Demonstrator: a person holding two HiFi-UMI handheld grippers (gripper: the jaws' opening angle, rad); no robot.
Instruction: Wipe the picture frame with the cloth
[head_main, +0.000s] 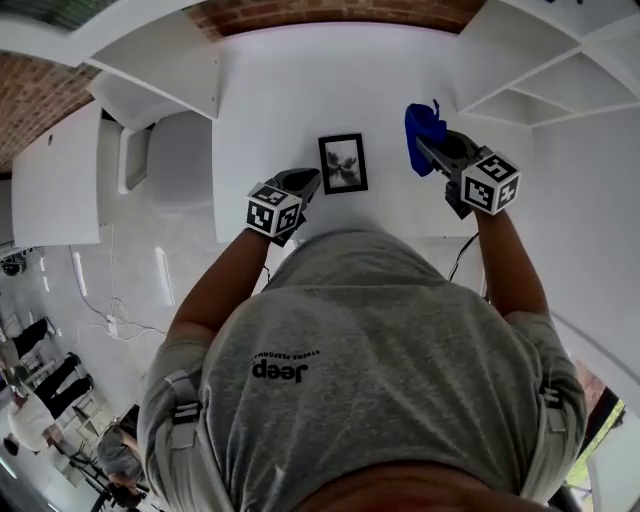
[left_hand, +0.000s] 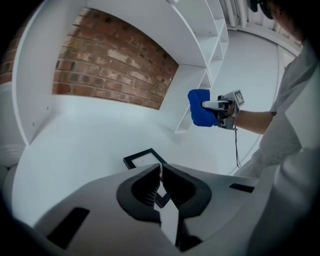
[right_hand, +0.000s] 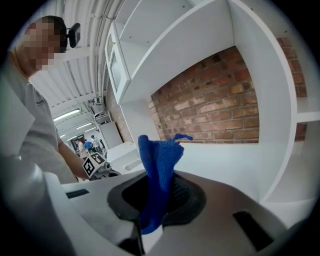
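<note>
Holds the left tongs (head_main: 305, 182) pressed together and empty, just left of the picture frame (head_main: 343, 163), which lies flat on the white surface (head_main: 270, 100). Grips a blue cloth (head_main: 422, 135) in the right tongs (head_main: 428, 150), to the right of the frame and apart from it, with the cloth bunched above the tips.

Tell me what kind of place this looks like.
Probably a staged room corner inside a larger hall or lab. A white table stands among white shelves before a brick wall, and beyond it the right gripper view shows strip lights and people in an open hall.
</note>
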